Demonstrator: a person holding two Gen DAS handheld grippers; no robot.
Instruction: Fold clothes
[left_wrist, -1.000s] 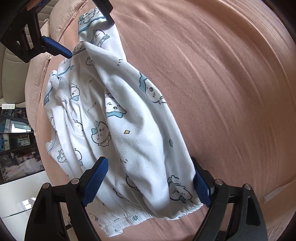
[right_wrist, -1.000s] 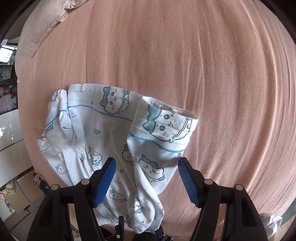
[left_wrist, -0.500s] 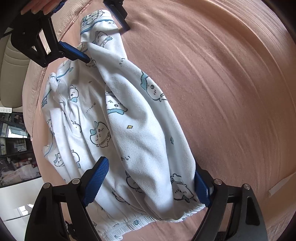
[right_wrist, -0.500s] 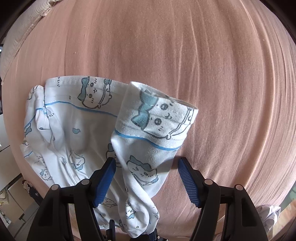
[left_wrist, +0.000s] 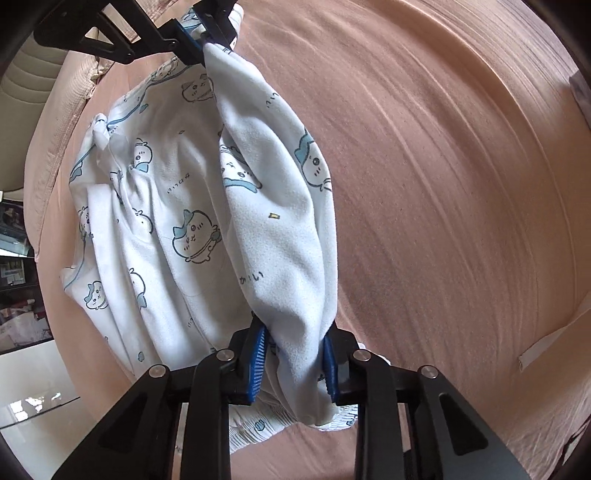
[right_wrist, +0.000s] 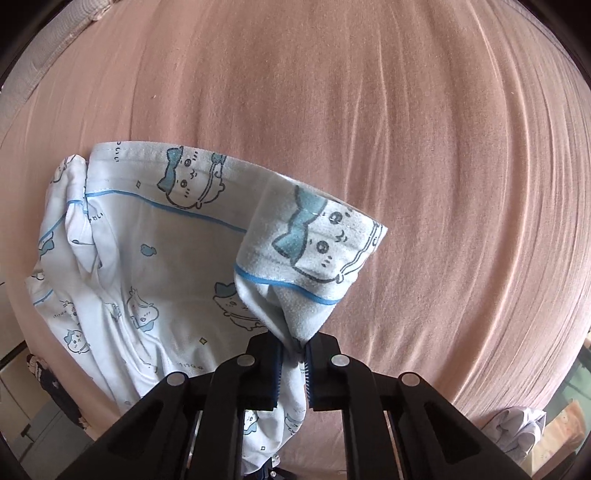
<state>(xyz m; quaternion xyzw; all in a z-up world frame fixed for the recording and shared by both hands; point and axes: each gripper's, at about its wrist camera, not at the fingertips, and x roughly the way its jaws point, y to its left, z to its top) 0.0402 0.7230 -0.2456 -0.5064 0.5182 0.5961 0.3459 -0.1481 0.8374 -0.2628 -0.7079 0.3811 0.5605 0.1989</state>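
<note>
- Fleece pajama pants (left_wrist: 192, 236), white with blue cartoon critters, lie bunched on the pink ribbed bedsheet (left_wrist: 443, 184).
- Left gripper (left_wrist: 293, 356) is pinching the fuzzy cuff end.
- Right gripper (right_wrist: 291, 373) is clamped onto the blue-piped waistband (right_wrist: 314, 240), which curls into a tube.

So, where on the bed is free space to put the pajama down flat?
The pink sheet is bare beyond the pajama's waistband and to its right in the right wrist view. The left side is crowded: the pajama spreads toward the bed edge. Both the left gripper and right gripper grip it.
</note>
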